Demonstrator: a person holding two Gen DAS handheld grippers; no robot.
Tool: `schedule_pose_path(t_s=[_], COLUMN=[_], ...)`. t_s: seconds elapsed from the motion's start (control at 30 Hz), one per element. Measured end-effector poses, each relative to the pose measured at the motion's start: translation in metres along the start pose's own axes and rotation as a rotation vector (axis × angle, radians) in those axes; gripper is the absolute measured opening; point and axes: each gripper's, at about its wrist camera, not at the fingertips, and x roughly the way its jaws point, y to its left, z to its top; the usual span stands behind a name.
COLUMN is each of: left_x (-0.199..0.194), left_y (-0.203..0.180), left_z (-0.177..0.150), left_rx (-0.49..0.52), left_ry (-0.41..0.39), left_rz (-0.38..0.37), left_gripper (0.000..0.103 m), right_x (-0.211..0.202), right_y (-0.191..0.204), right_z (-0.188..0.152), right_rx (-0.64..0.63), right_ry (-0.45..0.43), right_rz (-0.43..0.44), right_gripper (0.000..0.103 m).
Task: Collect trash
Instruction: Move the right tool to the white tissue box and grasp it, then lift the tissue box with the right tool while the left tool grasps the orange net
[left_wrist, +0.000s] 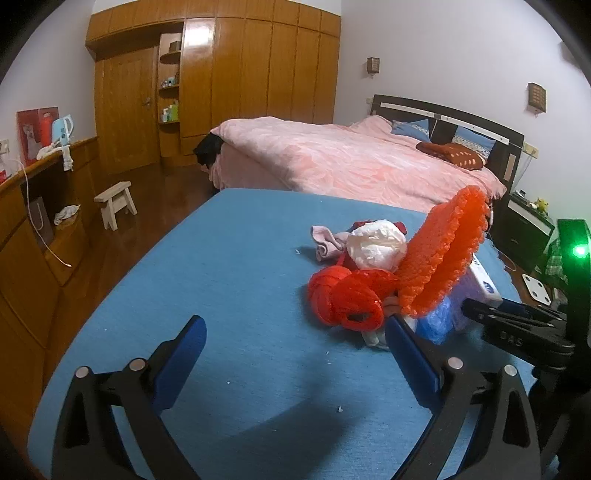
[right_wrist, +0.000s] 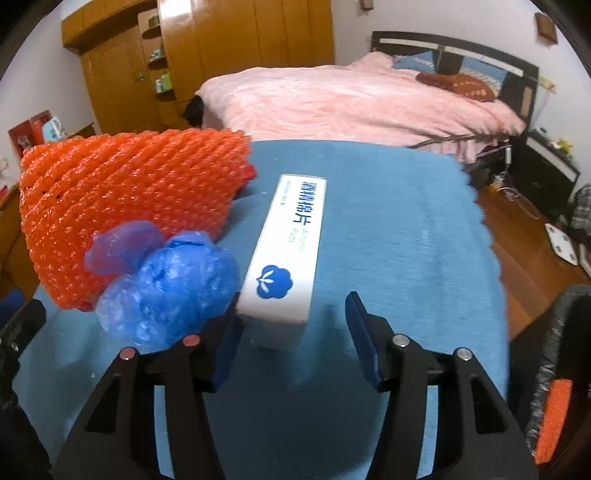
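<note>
Two grippers over blue bench (right_wrist: 406, 229). Right gripper (right_wrist: 291, 332): jaws apart, white box (right_wrist: 288, 251) at 12 o'clock betw. them, right pad clear. Left gripper (left_wrist: 295, 354): jaws wide apart, empty; trash pile (left_wrist: 373, 273) at 1 o'clock.

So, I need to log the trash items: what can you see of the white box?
The white box is a long, narrow carton, cardboard by its look, with blue print and a blue cloud-like logo. It lies on the blue cloth, its near end between the right gripper's jaws, not clamped. A crumpled blue bag sits beside it.
</note>
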Motion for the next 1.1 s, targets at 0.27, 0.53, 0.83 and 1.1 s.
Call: schedule_pose_path(t_s=[0.27,0.53,0.83,1.1], left_x=[-0.001,-0.007,-0.009,0.002], left_y=[-0.006,-0.015,-0.046,-0.071], left_z=[-0.002,-0.002,0.005,0.026], left_rx=[0.009,0.034,0.070,0.089], left_ry=[0.004,-0.004,-0.025,-0.061], left_rz=[-0.009,-0.031,-0.101,-0.139], left_gripper=[0.095,0.094,0.092,0.075], right_x=[0.014,0.005,-0.023,-0.035], right_y=[-0.003,-0.011,-0.034,-0.047], right_z=[0.003,0.005,0.004,0.007], right_rx=[0.022,0.030,0.041,0.048], right_ry=[0.026,0.018,-0.008,-0.024], right_rz=[0.040,0.071,0.043,0.037], right_gripper=[0.054,0.029,0.029,0.029])
